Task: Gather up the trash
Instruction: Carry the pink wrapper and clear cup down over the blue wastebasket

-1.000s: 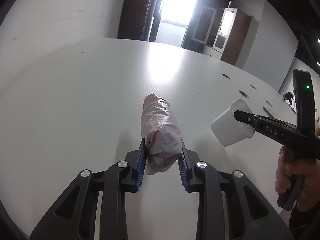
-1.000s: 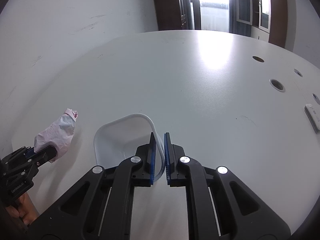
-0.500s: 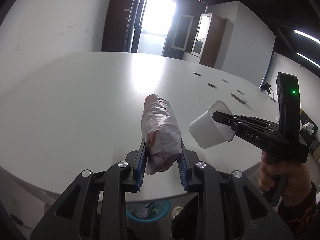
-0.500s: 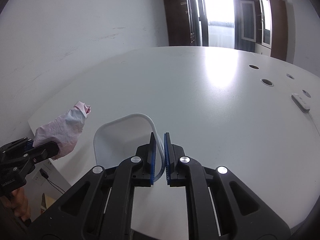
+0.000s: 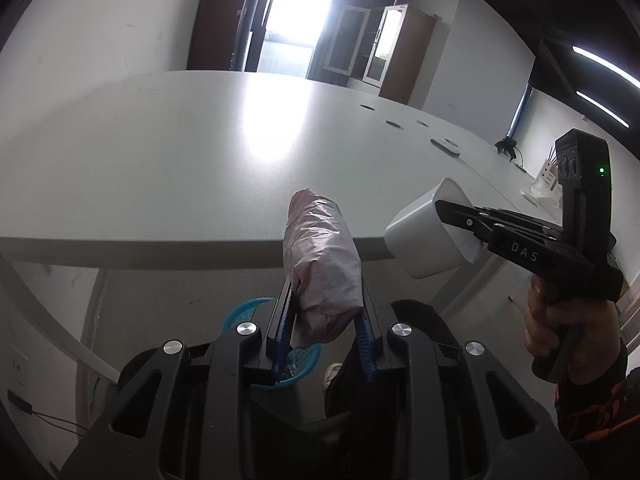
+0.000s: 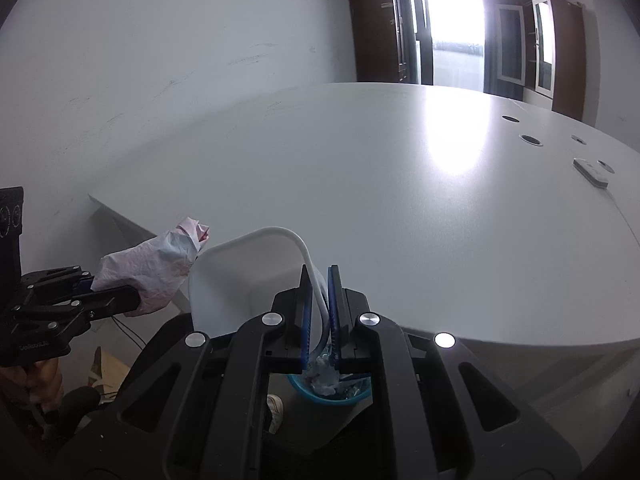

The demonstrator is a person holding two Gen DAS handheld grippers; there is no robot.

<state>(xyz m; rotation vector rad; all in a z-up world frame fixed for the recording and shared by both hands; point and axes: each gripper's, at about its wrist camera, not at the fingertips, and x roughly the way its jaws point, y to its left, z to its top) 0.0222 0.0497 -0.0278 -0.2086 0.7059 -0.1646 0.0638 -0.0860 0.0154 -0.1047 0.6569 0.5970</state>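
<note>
My left gripper is shut on a crumpled pinkish paper wad, held in the air in front of the table edge; it also shows in the right wrist view. My right gripper is shut on the rim of a white plastic cup, also seen in the left wrist view. A blue trash bin with trash inside stands on the floor below both grippers; its rim shows behind the left fingers.
The white table lies ahead, its near edge just beyond the held items. On it are a white remote and round cable holes. A white wall is on the left, cabinets and a bright doorway behind.
Both grippers have pulled back from over the table to beyond its near edge, still holding the wad and the cup. The blue bin has come into view below.
</note>
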